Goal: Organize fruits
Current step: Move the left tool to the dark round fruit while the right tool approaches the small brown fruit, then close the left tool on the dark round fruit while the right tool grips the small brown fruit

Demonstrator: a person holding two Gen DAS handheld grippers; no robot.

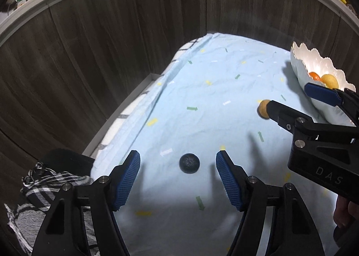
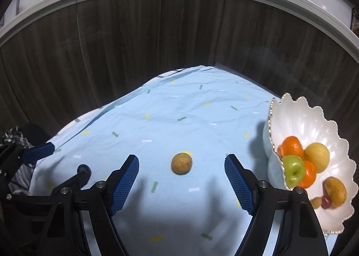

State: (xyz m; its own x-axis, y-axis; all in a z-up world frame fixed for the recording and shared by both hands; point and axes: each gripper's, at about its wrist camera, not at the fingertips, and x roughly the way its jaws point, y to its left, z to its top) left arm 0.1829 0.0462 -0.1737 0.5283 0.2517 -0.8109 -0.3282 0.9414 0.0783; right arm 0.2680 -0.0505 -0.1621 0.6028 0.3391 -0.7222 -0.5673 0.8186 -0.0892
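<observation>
My left tongs [image 1: 178,176] stand open, nothing pinched; the dark round fruit [image 1: 189,163] sits on the cloth between the pads, low centre of the left view, touching neither. My right tongs [image 2: 181,178] are open too, and the brown fruit [image 2: 181,163] lies between those pads, low centre of the right view, untouched.

Risks as I judge them: both fruits are round and loose on a wrinkled sheet, so one pad landing first probably rolls the fruit out of the jaws. Closing too low could snag the light blue cloth [image 1: 224,90] and drag it. The two tongs work close side by side, so they may knock each other.

Around: the white scalloped bowl [image 2: 298,117] at right edge, near the right tongs, holds oranges [image 2: 291,146], a green apple [image 2: 293,169], yellow and brown fruit, grapes; swinging toward it could clip its rim. Plaid fabric [image 1: 44,186] lower left. Dark wood panels behind, cluttered counter above. Nothing blocks either fruit.
</observation>
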